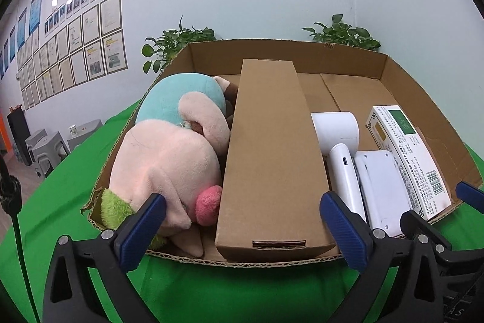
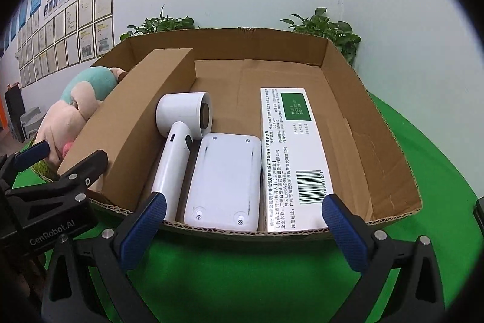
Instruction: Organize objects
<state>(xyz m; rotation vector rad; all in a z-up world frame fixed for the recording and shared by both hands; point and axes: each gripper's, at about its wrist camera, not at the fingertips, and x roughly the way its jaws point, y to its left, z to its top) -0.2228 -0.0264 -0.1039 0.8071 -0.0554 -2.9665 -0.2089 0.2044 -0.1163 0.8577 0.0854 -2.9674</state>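
Left claw (image 1: 242,229): black plastic frame with triangular cut-outs, silver round screws at the joints, two fingers faced with dark blue ribbed pads (image 1: 343,232). Right claw (image 2: 242,229): same build – black arms, blue pads, silver screws (white "GenRobot.AI" lettering on the neighbouring black body, seen at left).

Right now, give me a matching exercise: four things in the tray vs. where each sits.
Things:
1. plush toy
2. long brown box
3. hair dryer
4. medicine box

Places in the cardboard tray, seen from the near edge:
A. rightmost item, label and barcode up
B. far left, beside the left wall
C. between the long brown box and the flat white device
D. runs front to back, between the plush toy and the hair dryer

Pairs: 1-B, 2-D, 3-C, 4-A
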